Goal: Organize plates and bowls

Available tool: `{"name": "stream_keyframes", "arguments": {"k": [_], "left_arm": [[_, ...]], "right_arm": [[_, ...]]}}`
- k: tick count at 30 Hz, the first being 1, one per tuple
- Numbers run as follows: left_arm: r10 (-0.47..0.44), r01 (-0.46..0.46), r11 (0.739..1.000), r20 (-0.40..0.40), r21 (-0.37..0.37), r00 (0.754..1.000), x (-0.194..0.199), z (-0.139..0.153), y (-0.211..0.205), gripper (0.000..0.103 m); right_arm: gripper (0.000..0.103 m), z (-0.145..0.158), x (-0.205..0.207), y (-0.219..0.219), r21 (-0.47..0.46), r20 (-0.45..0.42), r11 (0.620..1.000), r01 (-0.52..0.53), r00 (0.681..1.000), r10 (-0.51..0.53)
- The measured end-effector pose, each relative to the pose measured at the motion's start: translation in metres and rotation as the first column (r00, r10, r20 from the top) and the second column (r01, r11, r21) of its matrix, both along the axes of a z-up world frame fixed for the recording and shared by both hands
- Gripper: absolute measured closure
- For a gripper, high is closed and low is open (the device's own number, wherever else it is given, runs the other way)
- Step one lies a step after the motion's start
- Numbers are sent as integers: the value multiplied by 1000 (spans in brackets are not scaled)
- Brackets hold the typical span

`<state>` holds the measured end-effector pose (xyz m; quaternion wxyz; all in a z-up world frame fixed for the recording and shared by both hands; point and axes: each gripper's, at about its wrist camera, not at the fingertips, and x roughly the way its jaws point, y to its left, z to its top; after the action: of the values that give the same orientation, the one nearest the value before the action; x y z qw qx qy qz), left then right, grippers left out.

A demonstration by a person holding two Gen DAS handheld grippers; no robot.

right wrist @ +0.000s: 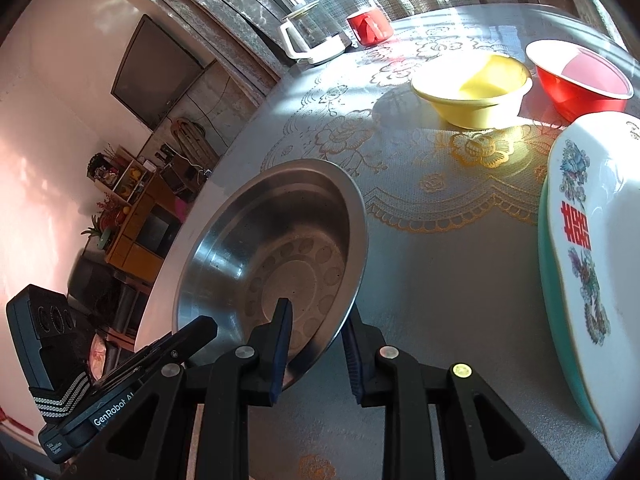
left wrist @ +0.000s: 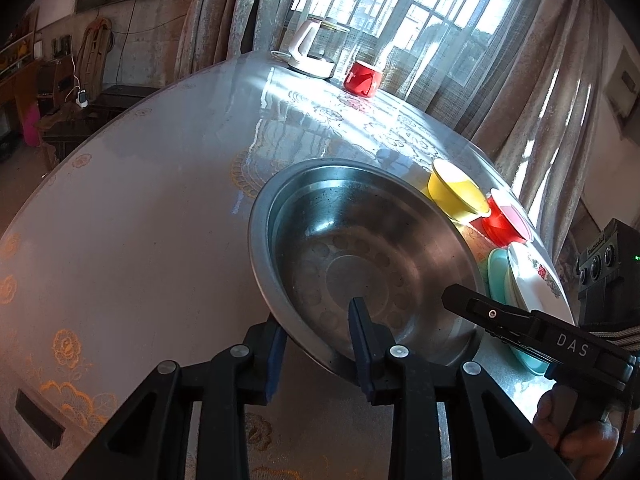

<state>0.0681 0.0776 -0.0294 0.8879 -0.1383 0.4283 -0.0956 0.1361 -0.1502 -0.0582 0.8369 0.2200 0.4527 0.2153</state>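
Both sets of fingers straddle the rim of the steel basin (left wrist: 372,256): the left gripper (left wrist: 320,344) and the right gripper (right wrist: 316,352) each have one pad inside and one outside, though whether they actually pinch it I cannot tell. Two holds probably steady so wide a dish (it sits tilted above the round table (left wrist: 132,208)). The right view alone shows the white plate (right wrist: 588,264) stacked on a teal one, with yellow bowl (right wrist: 472,88) and red bowl (right wrist: 580,80) beyond.
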Motion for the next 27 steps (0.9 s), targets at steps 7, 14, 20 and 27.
{"name": "stream_keyframes", "arguments": {"k": [7,14,20,27], "left_arm": [[29,-30,998,22,56,999,-3,4,-1,69],[64,-70,993,65,99,996,-8,14,4,66],[57,-65,992,77,110,995,-8,20,1,66],[40,-53,990,97,131,995,-8,29,-6,64]], "right_arm": [[74,4,-5,-3,-7,30,1000,16,999,-15],[72,6,-9,-16,-14,36,999,47,998,-47],[72,10,-13,-32,-10,49,997,80,996,-80],[71,19,-15,-48,22,64,994,106,992,-108]]}}
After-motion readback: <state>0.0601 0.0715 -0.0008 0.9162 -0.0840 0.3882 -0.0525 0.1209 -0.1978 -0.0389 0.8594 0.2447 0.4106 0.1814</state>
